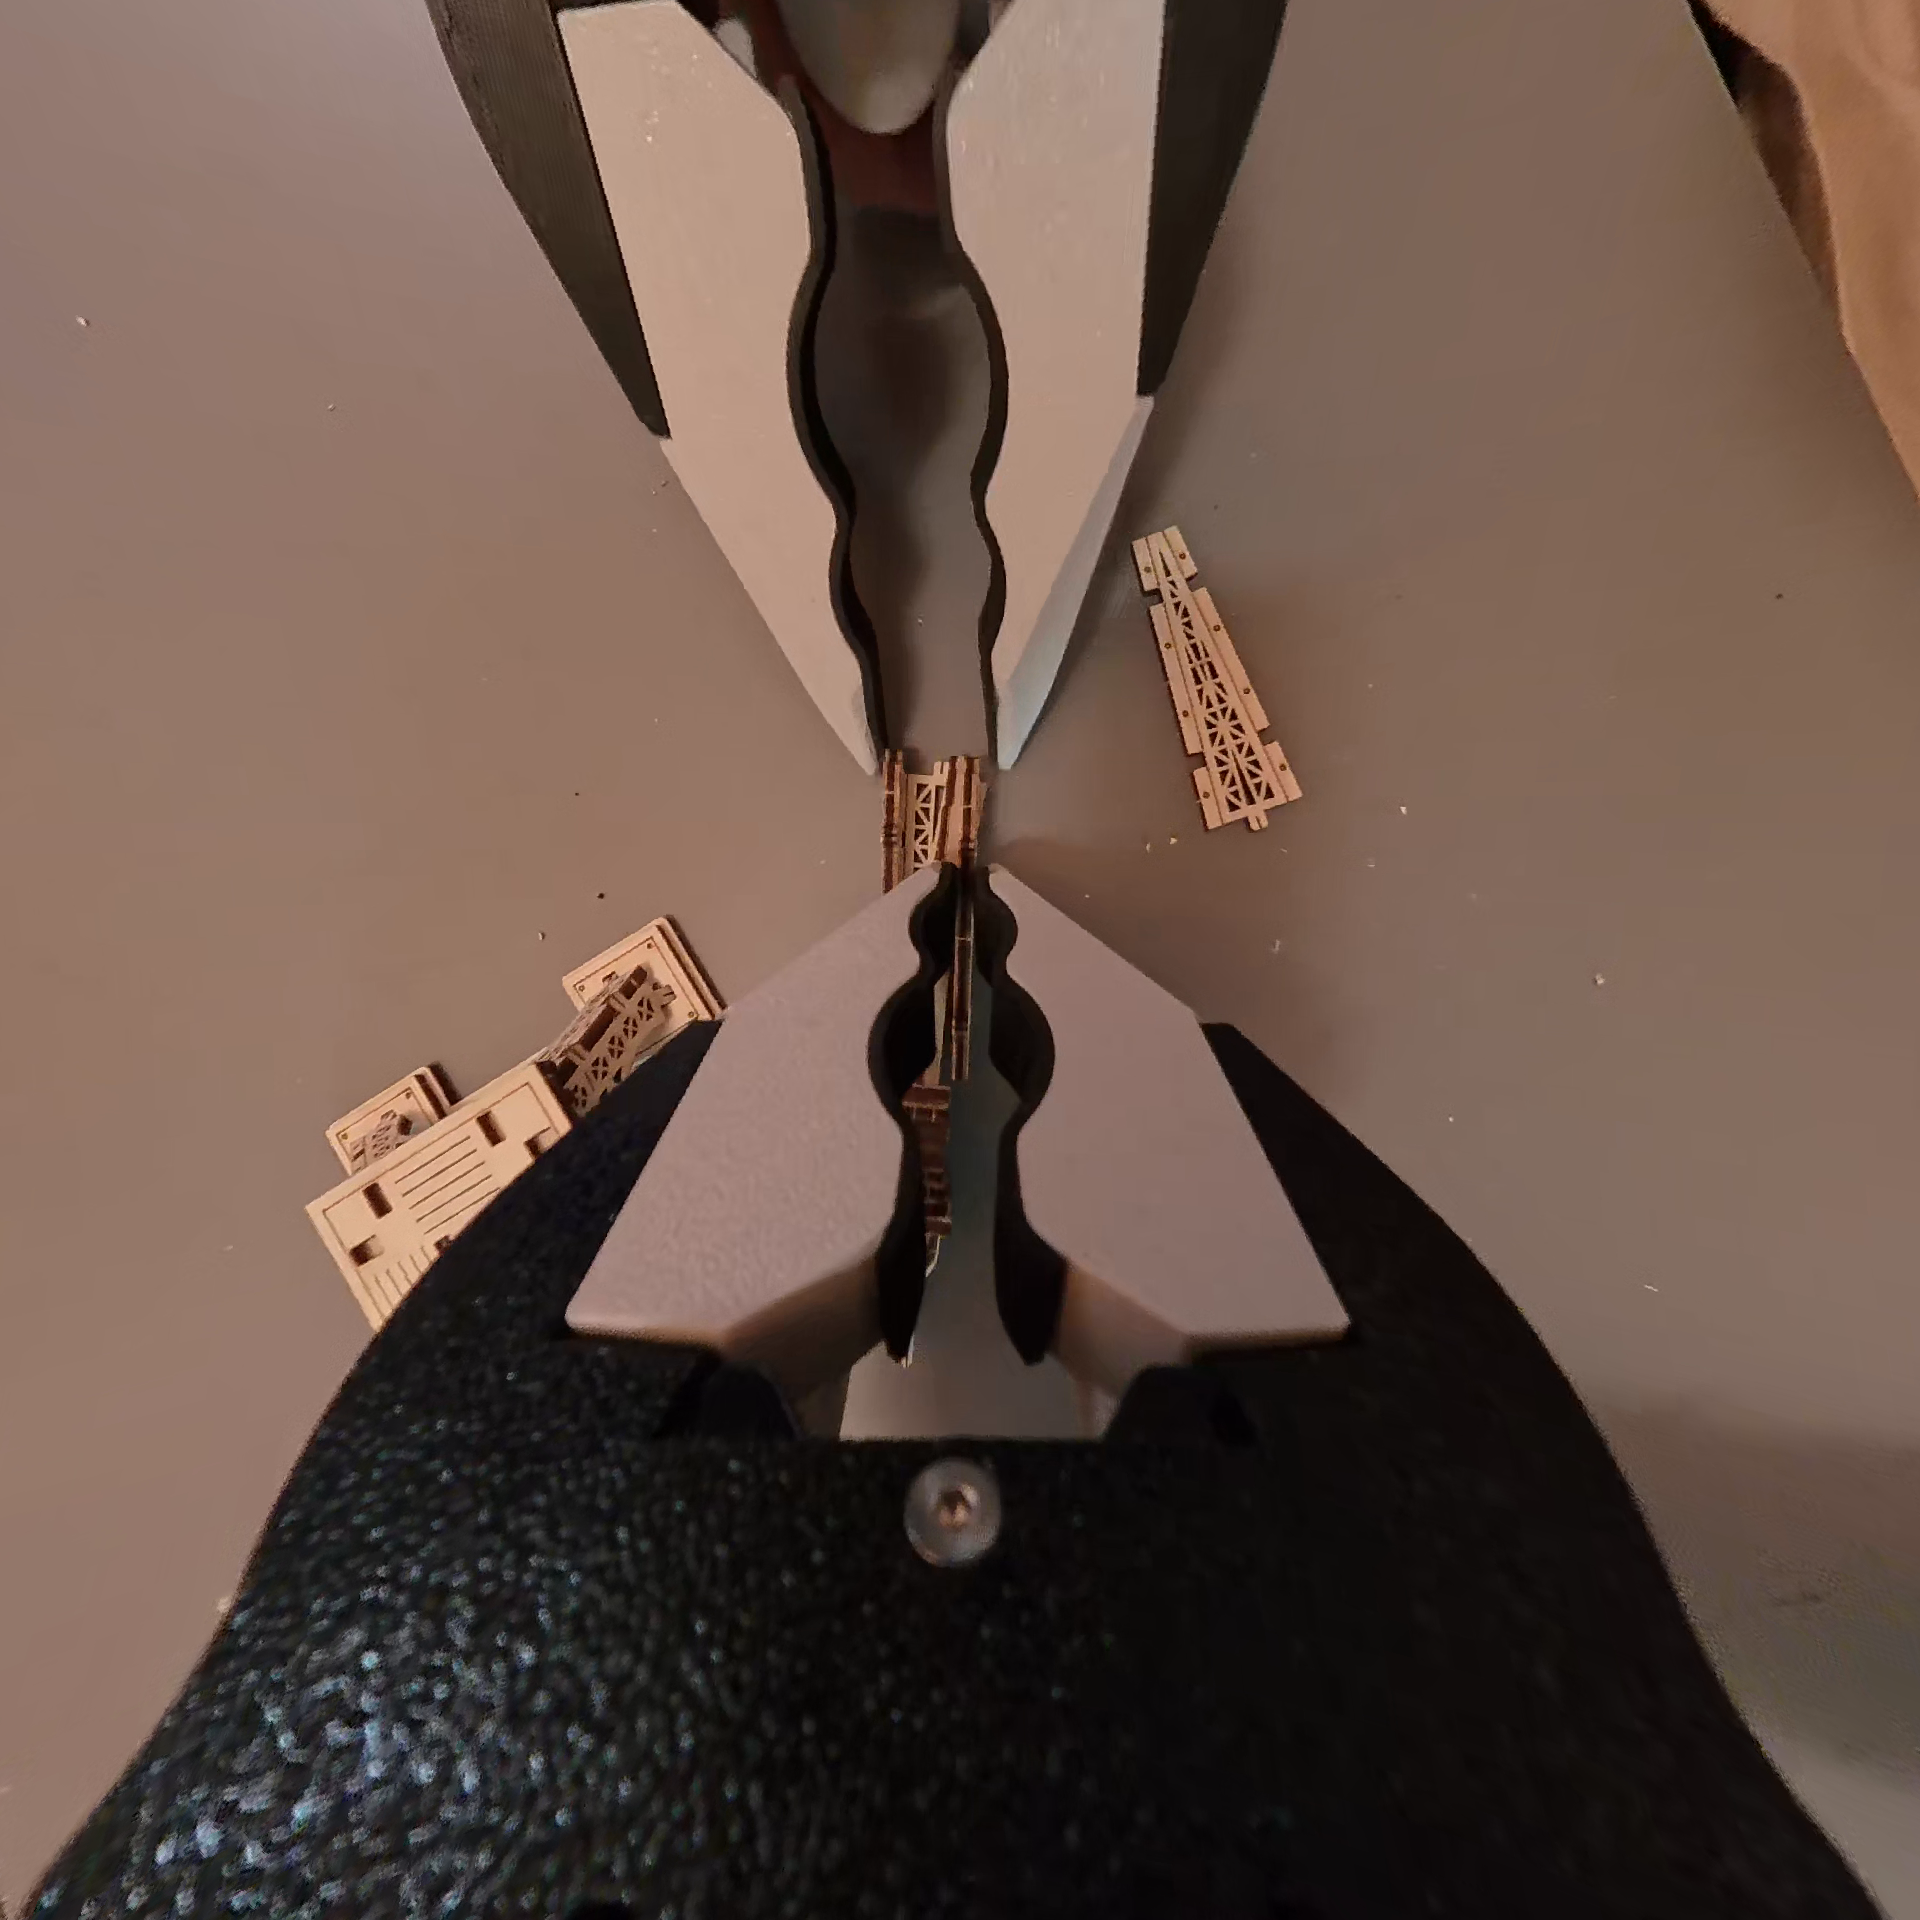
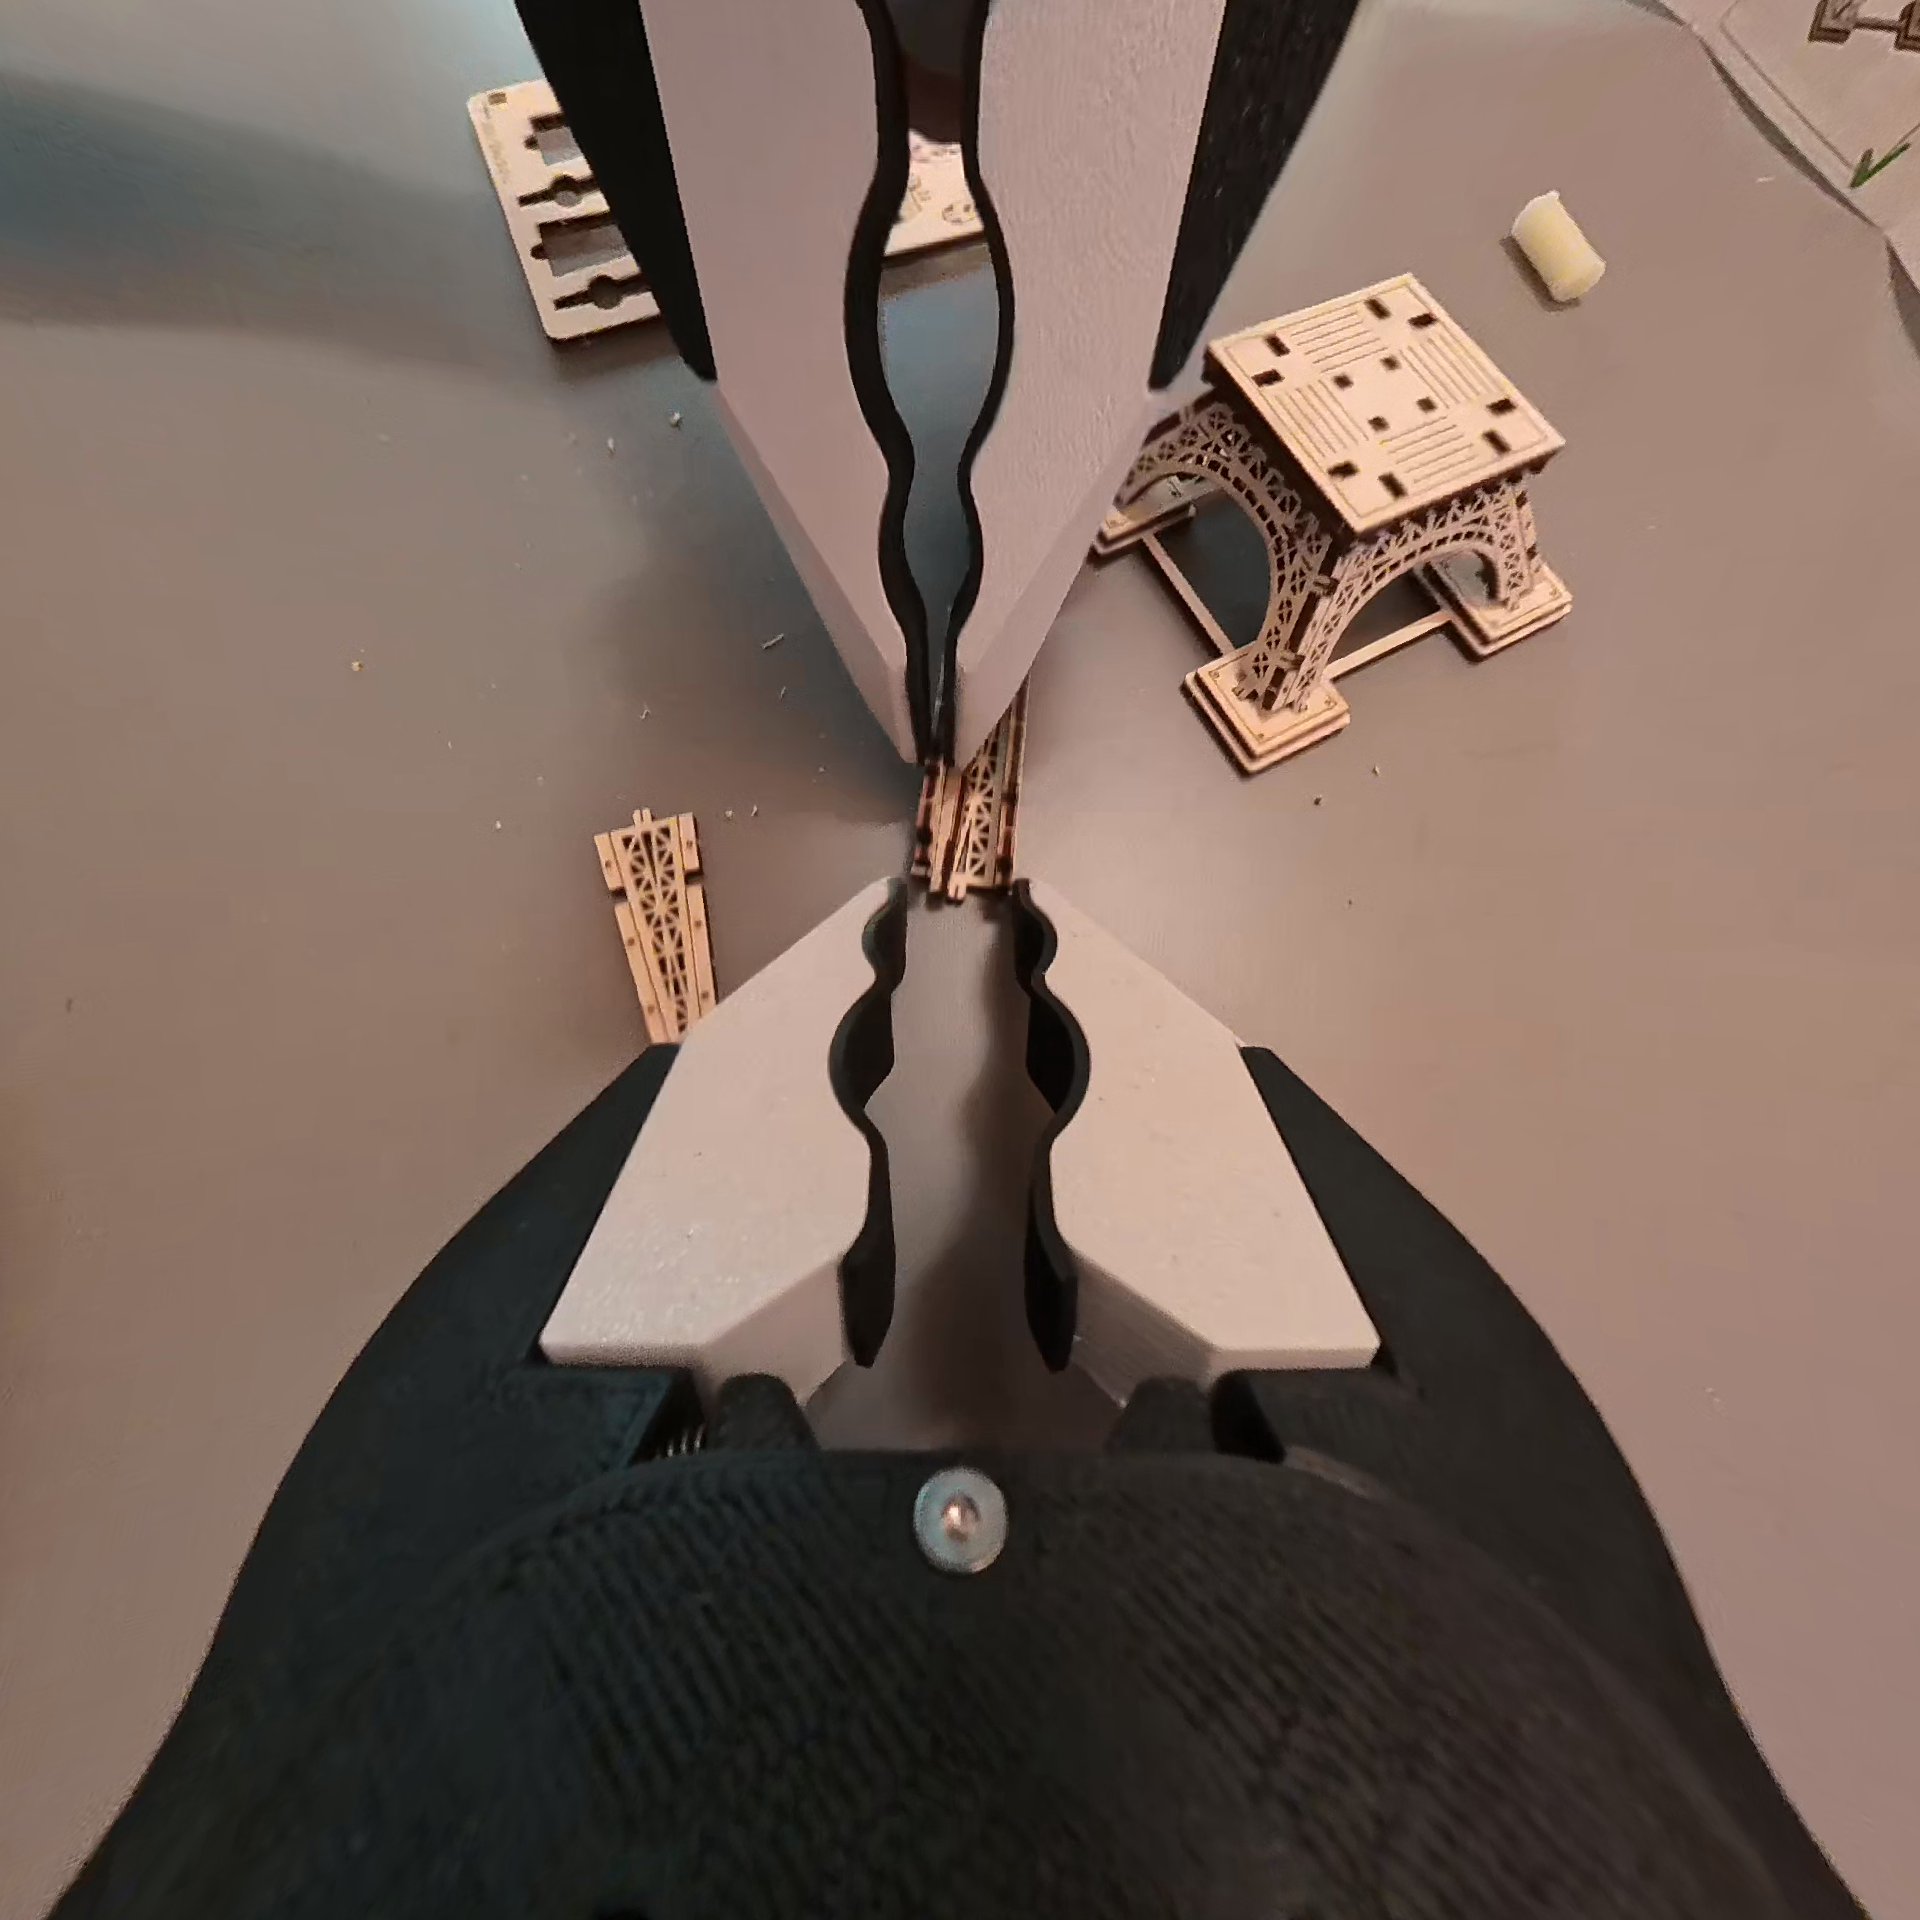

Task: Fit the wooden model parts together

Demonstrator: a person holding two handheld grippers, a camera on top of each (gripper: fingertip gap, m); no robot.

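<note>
Both grippers meet tip to tip over the grey table, on a small wooden lattice assembly (image 1: 932, 821), which also shows in the right wrist view (image 2: 966, 831). My left gripper (image 1: 961, 883) is shut on a thin lattice panel (image 1: 951, 1039) held on edge between its black pads. In the right wrist view it (image 2: 935, 743) comes in from the top. My right gripper (image 2: 954, 894) is shut on the sides of the lattice assembly. In the left wrist view it (image 1: 935, 764) comes in from the top. The panel and the assembly touch where the tips meet.
A loose lattice panel (image 1: 1216, 681) lies flat on the table, also visible in the right wrist view (image 2: 660, 925). The built tower base (image 2: 1351, 488) stands at the right. Flat platform pieces (image 1: 447, 1195), a punched-out sheet (image 2: 561, 208), a small white cylinder (image 2: 1556, 249) and a paper sheet (image 2: 1818, 83) lie around. The tips of both grippers are at nearly the same place. Left tips and right tips are each some 20 cm from the small white cylinder (image 2: 1556, 249).
</note>
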